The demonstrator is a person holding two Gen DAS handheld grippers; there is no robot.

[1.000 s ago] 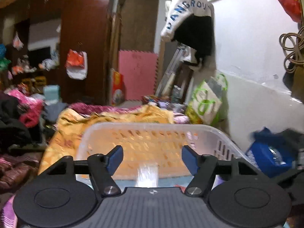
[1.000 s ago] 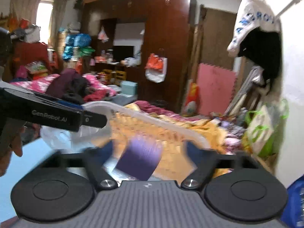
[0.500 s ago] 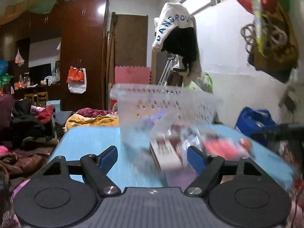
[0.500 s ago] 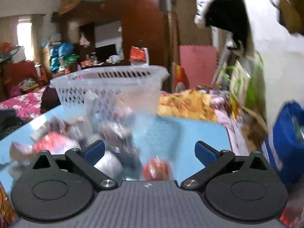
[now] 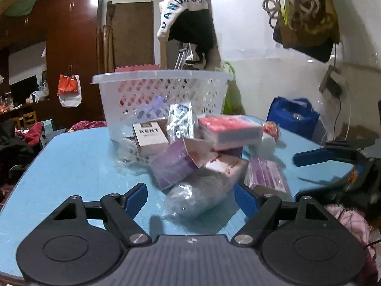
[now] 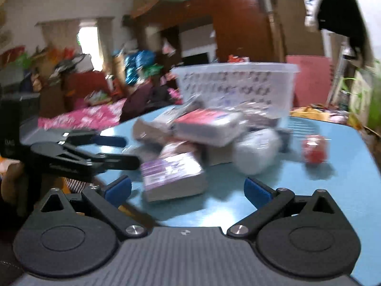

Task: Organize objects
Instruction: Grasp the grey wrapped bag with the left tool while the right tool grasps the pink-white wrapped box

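A clear perforated basket [image 5: 164, 95] is seen upright at the far side of the blue surface [image 5: 71, 166]. A heap of packets is piled in front of it: a white KENT box [image 5: 150, 138], a purple box [image 5: 173, 164], a red-topped box [image 5: 228, 128]. The left hand-held gripper [image 5: 190, 196] is held spread, nothing gripped.

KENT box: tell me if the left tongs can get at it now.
Probably not directly. The KENT box sits at the pile's far side by the basket; a purple box and a clear bag lie before the open left tongs.
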